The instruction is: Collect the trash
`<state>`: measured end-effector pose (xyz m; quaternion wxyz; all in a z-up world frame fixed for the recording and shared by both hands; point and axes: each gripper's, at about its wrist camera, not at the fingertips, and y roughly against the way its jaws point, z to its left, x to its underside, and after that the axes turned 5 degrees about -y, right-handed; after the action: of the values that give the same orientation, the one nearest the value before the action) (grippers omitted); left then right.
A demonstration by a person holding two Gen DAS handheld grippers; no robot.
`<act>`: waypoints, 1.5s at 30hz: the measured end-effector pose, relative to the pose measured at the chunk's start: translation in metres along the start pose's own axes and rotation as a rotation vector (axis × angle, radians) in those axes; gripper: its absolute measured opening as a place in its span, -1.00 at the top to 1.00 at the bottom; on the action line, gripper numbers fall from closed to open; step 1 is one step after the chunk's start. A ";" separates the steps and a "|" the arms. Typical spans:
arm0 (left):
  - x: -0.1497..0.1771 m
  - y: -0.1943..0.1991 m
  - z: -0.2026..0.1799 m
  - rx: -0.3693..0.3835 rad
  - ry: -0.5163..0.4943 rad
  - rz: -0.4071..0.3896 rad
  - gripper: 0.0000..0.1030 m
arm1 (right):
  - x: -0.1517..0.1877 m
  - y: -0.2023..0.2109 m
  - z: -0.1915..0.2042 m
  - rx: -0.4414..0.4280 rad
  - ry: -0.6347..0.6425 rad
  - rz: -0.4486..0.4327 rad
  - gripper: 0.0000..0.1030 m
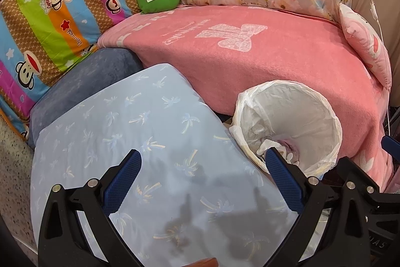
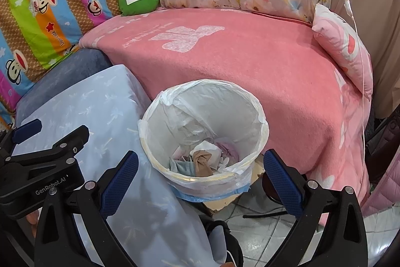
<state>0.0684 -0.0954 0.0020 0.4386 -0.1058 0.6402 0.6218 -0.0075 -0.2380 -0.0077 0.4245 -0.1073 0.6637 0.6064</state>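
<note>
- Left gripper (image 1: 203, 163): fingers spread wide, nothing between them. It hangs over the light blue palm-print cushion (image 1: 140, 131).
- Right gripper (image 2: 201, 164): fingers spread wide, nothing held. The bin's near rim sits in the gap between the two blue pads (image 2: 117, 184).
- Trash bin (image 2: 252, 101): round, lined with a white plastic bag folded over the rim. It stands upright between the blue cushion and the pink blanket (image 2: 250, 61), touching both as far as visible.
- Trash (image 2: 202, 162): crumpled pieces at the bin bottom, a tan one in the middle, white, grey-blue and pinkish ones around it. It lies below and just ahead of the right fingers.
- In the left wrist view the bin (image 1: 310, 96) stands to the right of the fingers, with the right finger's tip overlapping its near rim.
- Green round cushion (image 2: 138, 0) with a white tick lies at the far end of the pink blanket, well apart from both grippers.
</note>
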 end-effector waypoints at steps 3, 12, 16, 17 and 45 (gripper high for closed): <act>0.000 0.000 -0.001 0.002 -0.003 0.001 -0.85 | 0.000 0.000 -0.001 0.002 -0.003 0.000 -0.90; -0.001 -0.001 -0.004 0.005 -0.002 0.007 -0.85 | 0.001 -0.001 -0.002 0.007 -0.005 0.002 -0.90; -0.001 -0.002 -0.006 0.008 -0.004 0.009 -0.85 | 0.001 -0.001 -0.003 0.007 -0.006 0.004 -0.90; -0.001 -0.002 -0.007 0.007 -0.005 0.010 -0.85 | 0.001 -0.001 -0.003 0.007 -0.006 0.004 -0.90; 0.005 -0.008 -0.004 -0.024 0.022 0.041 -0.85 | 0.007 -0.001 -0.007 0.023 -0.010 0.013 -0.90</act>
<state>0.0688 -0.0986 -0.0079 0.4173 -0.1049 0.6395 0.6371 -0.0141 -0.2420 -0.0141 0.4250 -0.0950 0.6691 0.6022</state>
